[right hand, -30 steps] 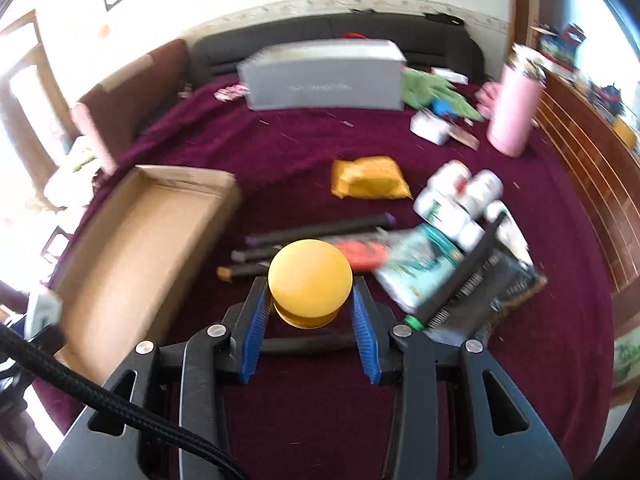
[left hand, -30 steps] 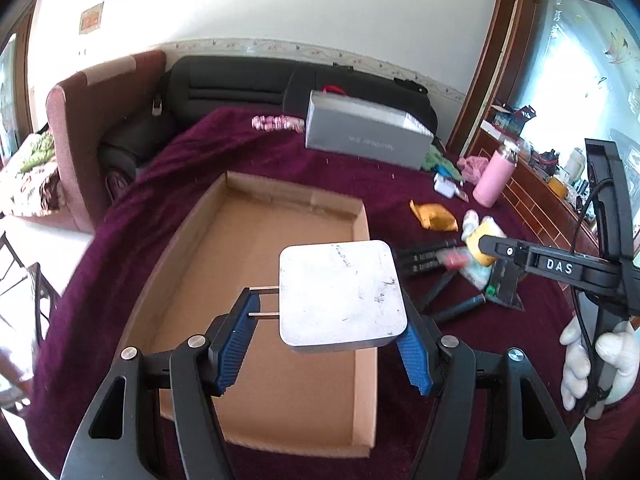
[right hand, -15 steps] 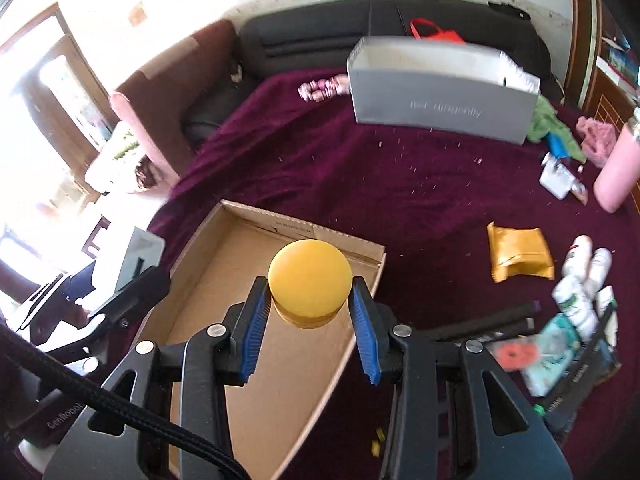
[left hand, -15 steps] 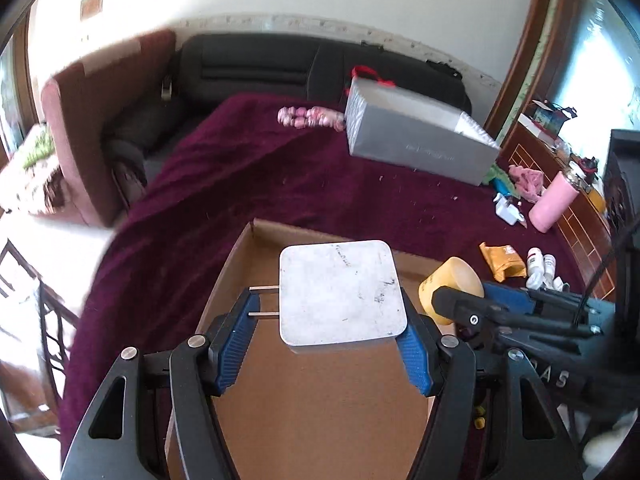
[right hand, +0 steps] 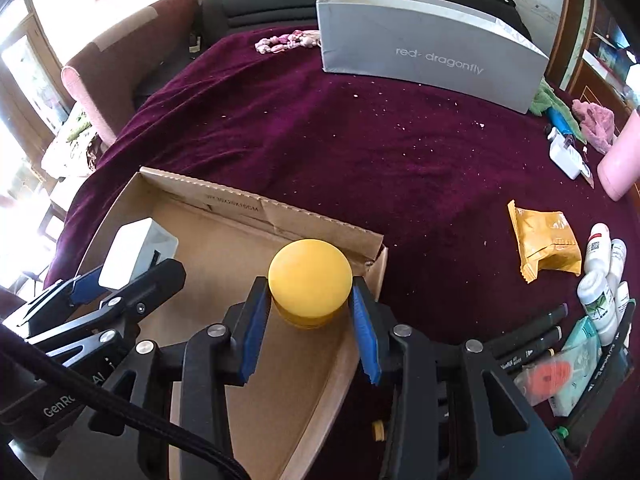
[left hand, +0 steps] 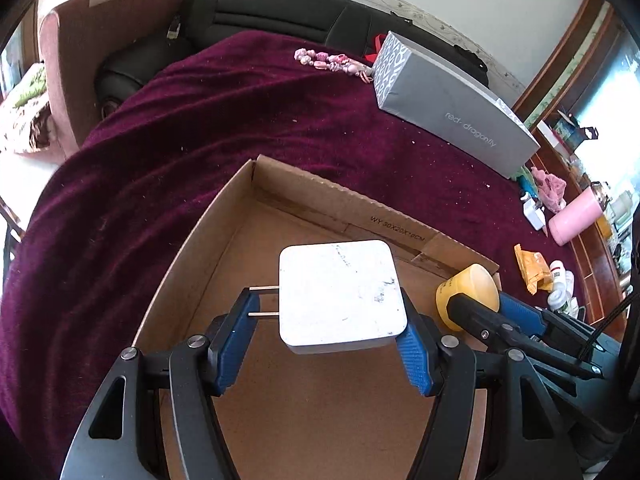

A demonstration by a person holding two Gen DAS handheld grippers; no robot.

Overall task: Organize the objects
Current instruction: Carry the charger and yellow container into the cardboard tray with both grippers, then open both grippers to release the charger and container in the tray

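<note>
At the far left stands a brown armchair (left hand: 100, 40), with a black sofa (left hand: 280, 8) behind the surface draped in a maroon cloth (left hand: 180, 128); whether a table or a bed lies under the cloth cannot be told. On the cloth, pink beads (left hand: 332, 62) lie just left of a grey box (left hand: 452, 112) printed "red-dragonfly".

Nearer, an open cardboard box (left hand: 320, 196) lies on the cloth, its floor bare in both views. Over its left part the left gripper (left hand: 328, 340) holds a white charger (left hand: 340, 292), the jaws pinching its sides and its 2 prongs pointing left; whether it touches the box floor cannot be told. Over the box's right corner the right gripper (right hand: 310, 320) has its jaws pinching a yellow jar (right hand: 310, 280) just below the lid. No loose object stands between either gripper and the box; the 2 grippers sit side by side, close together.

The right wrist view alone shows the clutter right of the box: an orange packet (right hand: 544, 240), white bottles (right hand: 600, 280), 2 dark markers (right hand: 532, 336) and a teal packet (right hand: 580, 368). A pink bottle (left hand: 576, 220) near a white adapter (right hand: 566, 156) shows whole only in the left wrist view.
</note>
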